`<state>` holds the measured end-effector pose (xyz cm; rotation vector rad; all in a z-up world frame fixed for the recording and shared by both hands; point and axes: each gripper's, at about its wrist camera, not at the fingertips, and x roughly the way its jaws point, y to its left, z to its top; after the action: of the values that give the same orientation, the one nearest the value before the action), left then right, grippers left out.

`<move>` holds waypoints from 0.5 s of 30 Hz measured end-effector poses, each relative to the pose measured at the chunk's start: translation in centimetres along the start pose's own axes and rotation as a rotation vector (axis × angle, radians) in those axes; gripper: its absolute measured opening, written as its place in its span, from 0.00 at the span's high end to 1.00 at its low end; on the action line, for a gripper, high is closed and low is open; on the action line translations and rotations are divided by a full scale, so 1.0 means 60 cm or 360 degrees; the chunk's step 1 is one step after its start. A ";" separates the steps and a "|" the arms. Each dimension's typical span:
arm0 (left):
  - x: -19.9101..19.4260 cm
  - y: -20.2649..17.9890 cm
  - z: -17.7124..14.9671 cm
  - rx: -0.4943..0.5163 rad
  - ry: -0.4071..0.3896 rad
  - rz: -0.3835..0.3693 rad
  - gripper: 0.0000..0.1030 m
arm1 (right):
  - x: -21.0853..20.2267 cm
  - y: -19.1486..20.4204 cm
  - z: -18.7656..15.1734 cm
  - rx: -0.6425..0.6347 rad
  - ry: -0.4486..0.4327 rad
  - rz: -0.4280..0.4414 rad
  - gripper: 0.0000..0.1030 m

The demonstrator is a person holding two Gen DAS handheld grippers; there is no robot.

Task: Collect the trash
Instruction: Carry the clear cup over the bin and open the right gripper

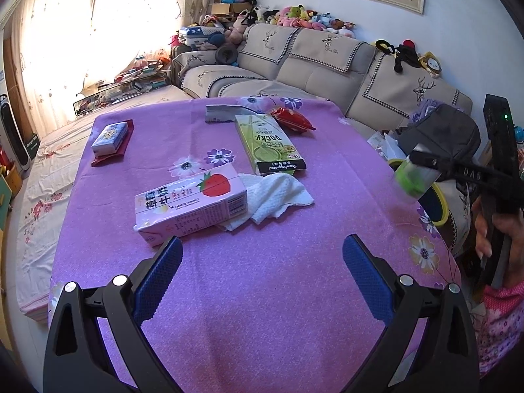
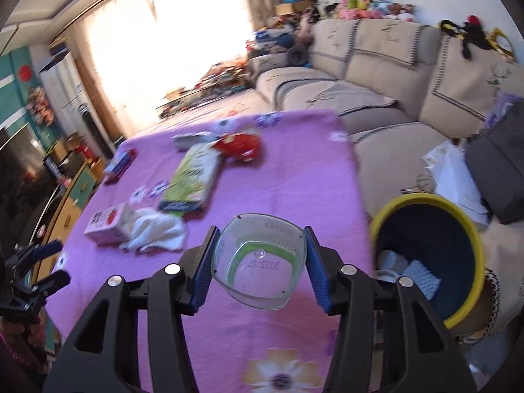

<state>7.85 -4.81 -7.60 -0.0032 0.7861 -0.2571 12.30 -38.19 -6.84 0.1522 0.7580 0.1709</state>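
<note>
Beige sofa [image 1: 314, 75] behind, plush toys [image 1: 294, 16] lined along its backrest. Purple flowered tablecloth [image 1: 262, 262] over the table, trash scattered on it. Yellow-rimmed bin [image 2: 471, 229] off the table's right edge, beside the sofa, some white and pale blue items already inside. Grey bag [image 2: 497, 170] on the sofa seat just past the bin.

On the cloth, mid-table: green Pocky box [image 1: 270, 144] lying flat; pink strawberry milk carton [image 1: 190, 204] on its side, nearer, touching a crumpled white paper towel [image 1: 278, 196]. Red snack wrapper [image 1: 293, 118] at the far end, touching the Pocky box corner. Small blue-and-white box [image 1: 109, 136] far left on a dark red mat.

Right gripper [image 2: 258, 262] pinching a clear plastic cup [image 2: 258, 262] with green label between both blue pads, held in the air above the table's right edge, near the bin, open mouth toward the camera.

Left gripper [image 1: 262, 281] spread wide, nothing between fingers, hovering above bare cloth short of the milk carton.
</note>
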 end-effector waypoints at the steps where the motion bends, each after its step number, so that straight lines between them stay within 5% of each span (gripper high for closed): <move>1: 0.002 -0.001 0.001 0.0001 0.0002 -0.0001 0.06 | 0.003 -0.028 0.005 0.0043 -0.0002 -0.0072 0.53; 9: 0.028 -0.017 0.007 0.0024 0.0045 -0.0007 0.06 | 0.100 -0.237 -0.022 0.0294 0.0252 -0.0530 0.53; 15: 0.047 -0.029 0.013 0.0042 0.0074 -0.0002 0.06 | 0.156 -0.319 -0.056 0.0411 0.0396 -0.0620 0.53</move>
<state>9.92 -7.24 -8.86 0.0274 0.8288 -0.2695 18.54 -54.63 -19.30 0.2274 1.0413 -0.2847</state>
